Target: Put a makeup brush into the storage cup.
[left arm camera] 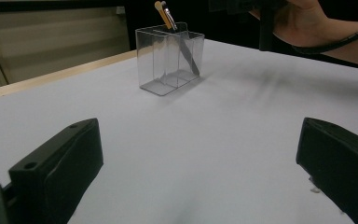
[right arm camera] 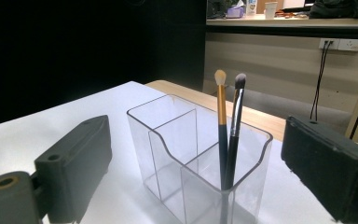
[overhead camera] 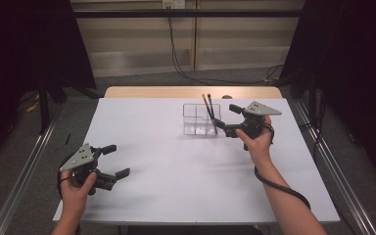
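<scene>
A clear acrylic organizer (overhead camera: pixel 196 119) (left arm camera: pixel 163 65) (right arm camera: pixel 168 140) with inner dividers stands on the white tabletop, right of centre toward the back. Two makeup brushes lean together in one compartment, bristles up: a gold-ferruled brush (right arm camera: pixel 221 116) (left arm camera: pixel 164 16) and a silver-ferruled brush (right arm camera: pixel 236 112) (overhead camera: pixel 209 105). My right gripper (overhead camera: pixel 226 117) (right arm camera: pixel 196 172) is open just right of the organizer, with its jaws pointing at it and nothing between them. My left gripper (overhead camera: pixel 116 160) (left arm camera: pixel 191 172) is open and empty near the front left of the table, far from the organizer.
A white sheet (overhead camera: pixel 176 161) covers the table, and a wooden edge (overhead camera: pixel 191 92) shows at the back. Dark curtains stand on both sides. Cables (overhead camera: pixel 186 73) run along the floor behind, and metal rails (overhead camera: pixel 24 171) flank the table.
</scene>
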A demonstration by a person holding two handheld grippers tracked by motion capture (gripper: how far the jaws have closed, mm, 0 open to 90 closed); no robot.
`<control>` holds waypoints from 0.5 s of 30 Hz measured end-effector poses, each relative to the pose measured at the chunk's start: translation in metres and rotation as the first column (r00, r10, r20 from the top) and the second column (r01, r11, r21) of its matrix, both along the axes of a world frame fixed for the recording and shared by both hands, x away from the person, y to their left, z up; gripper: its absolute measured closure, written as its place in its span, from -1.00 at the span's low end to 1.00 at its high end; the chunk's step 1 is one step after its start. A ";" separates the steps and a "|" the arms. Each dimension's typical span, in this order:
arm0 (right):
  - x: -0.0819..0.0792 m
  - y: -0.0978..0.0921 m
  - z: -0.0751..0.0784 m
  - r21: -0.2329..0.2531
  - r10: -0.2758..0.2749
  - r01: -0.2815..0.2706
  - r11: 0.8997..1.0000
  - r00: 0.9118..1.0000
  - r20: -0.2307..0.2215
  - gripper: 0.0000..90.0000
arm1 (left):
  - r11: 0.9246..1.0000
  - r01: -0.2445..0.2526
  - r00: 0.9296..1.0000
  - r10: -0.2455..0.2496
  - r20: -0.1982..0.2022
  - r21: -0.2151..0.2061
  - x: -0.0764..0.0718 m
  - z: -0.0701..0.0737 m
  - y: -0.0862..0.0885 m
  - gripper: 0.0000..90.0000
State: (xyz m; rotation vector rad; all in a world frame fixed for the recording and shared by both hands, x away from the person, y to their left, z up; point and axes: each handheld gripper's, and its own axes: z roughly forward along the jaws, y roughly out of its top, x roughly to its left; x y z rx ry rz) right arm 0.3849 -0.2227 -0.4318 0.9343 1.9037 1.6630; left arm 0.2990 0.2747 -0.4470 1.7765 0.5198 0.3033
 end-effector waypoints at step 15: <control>-0.012 -0.007 -0.002 -0.019 0.036 -0.036 0.999 0.999 -0.001 -0.91 | 1.000 -0.002 1.000 0.002 0.000 -0.002 0.000 0.000 0.000 -0.99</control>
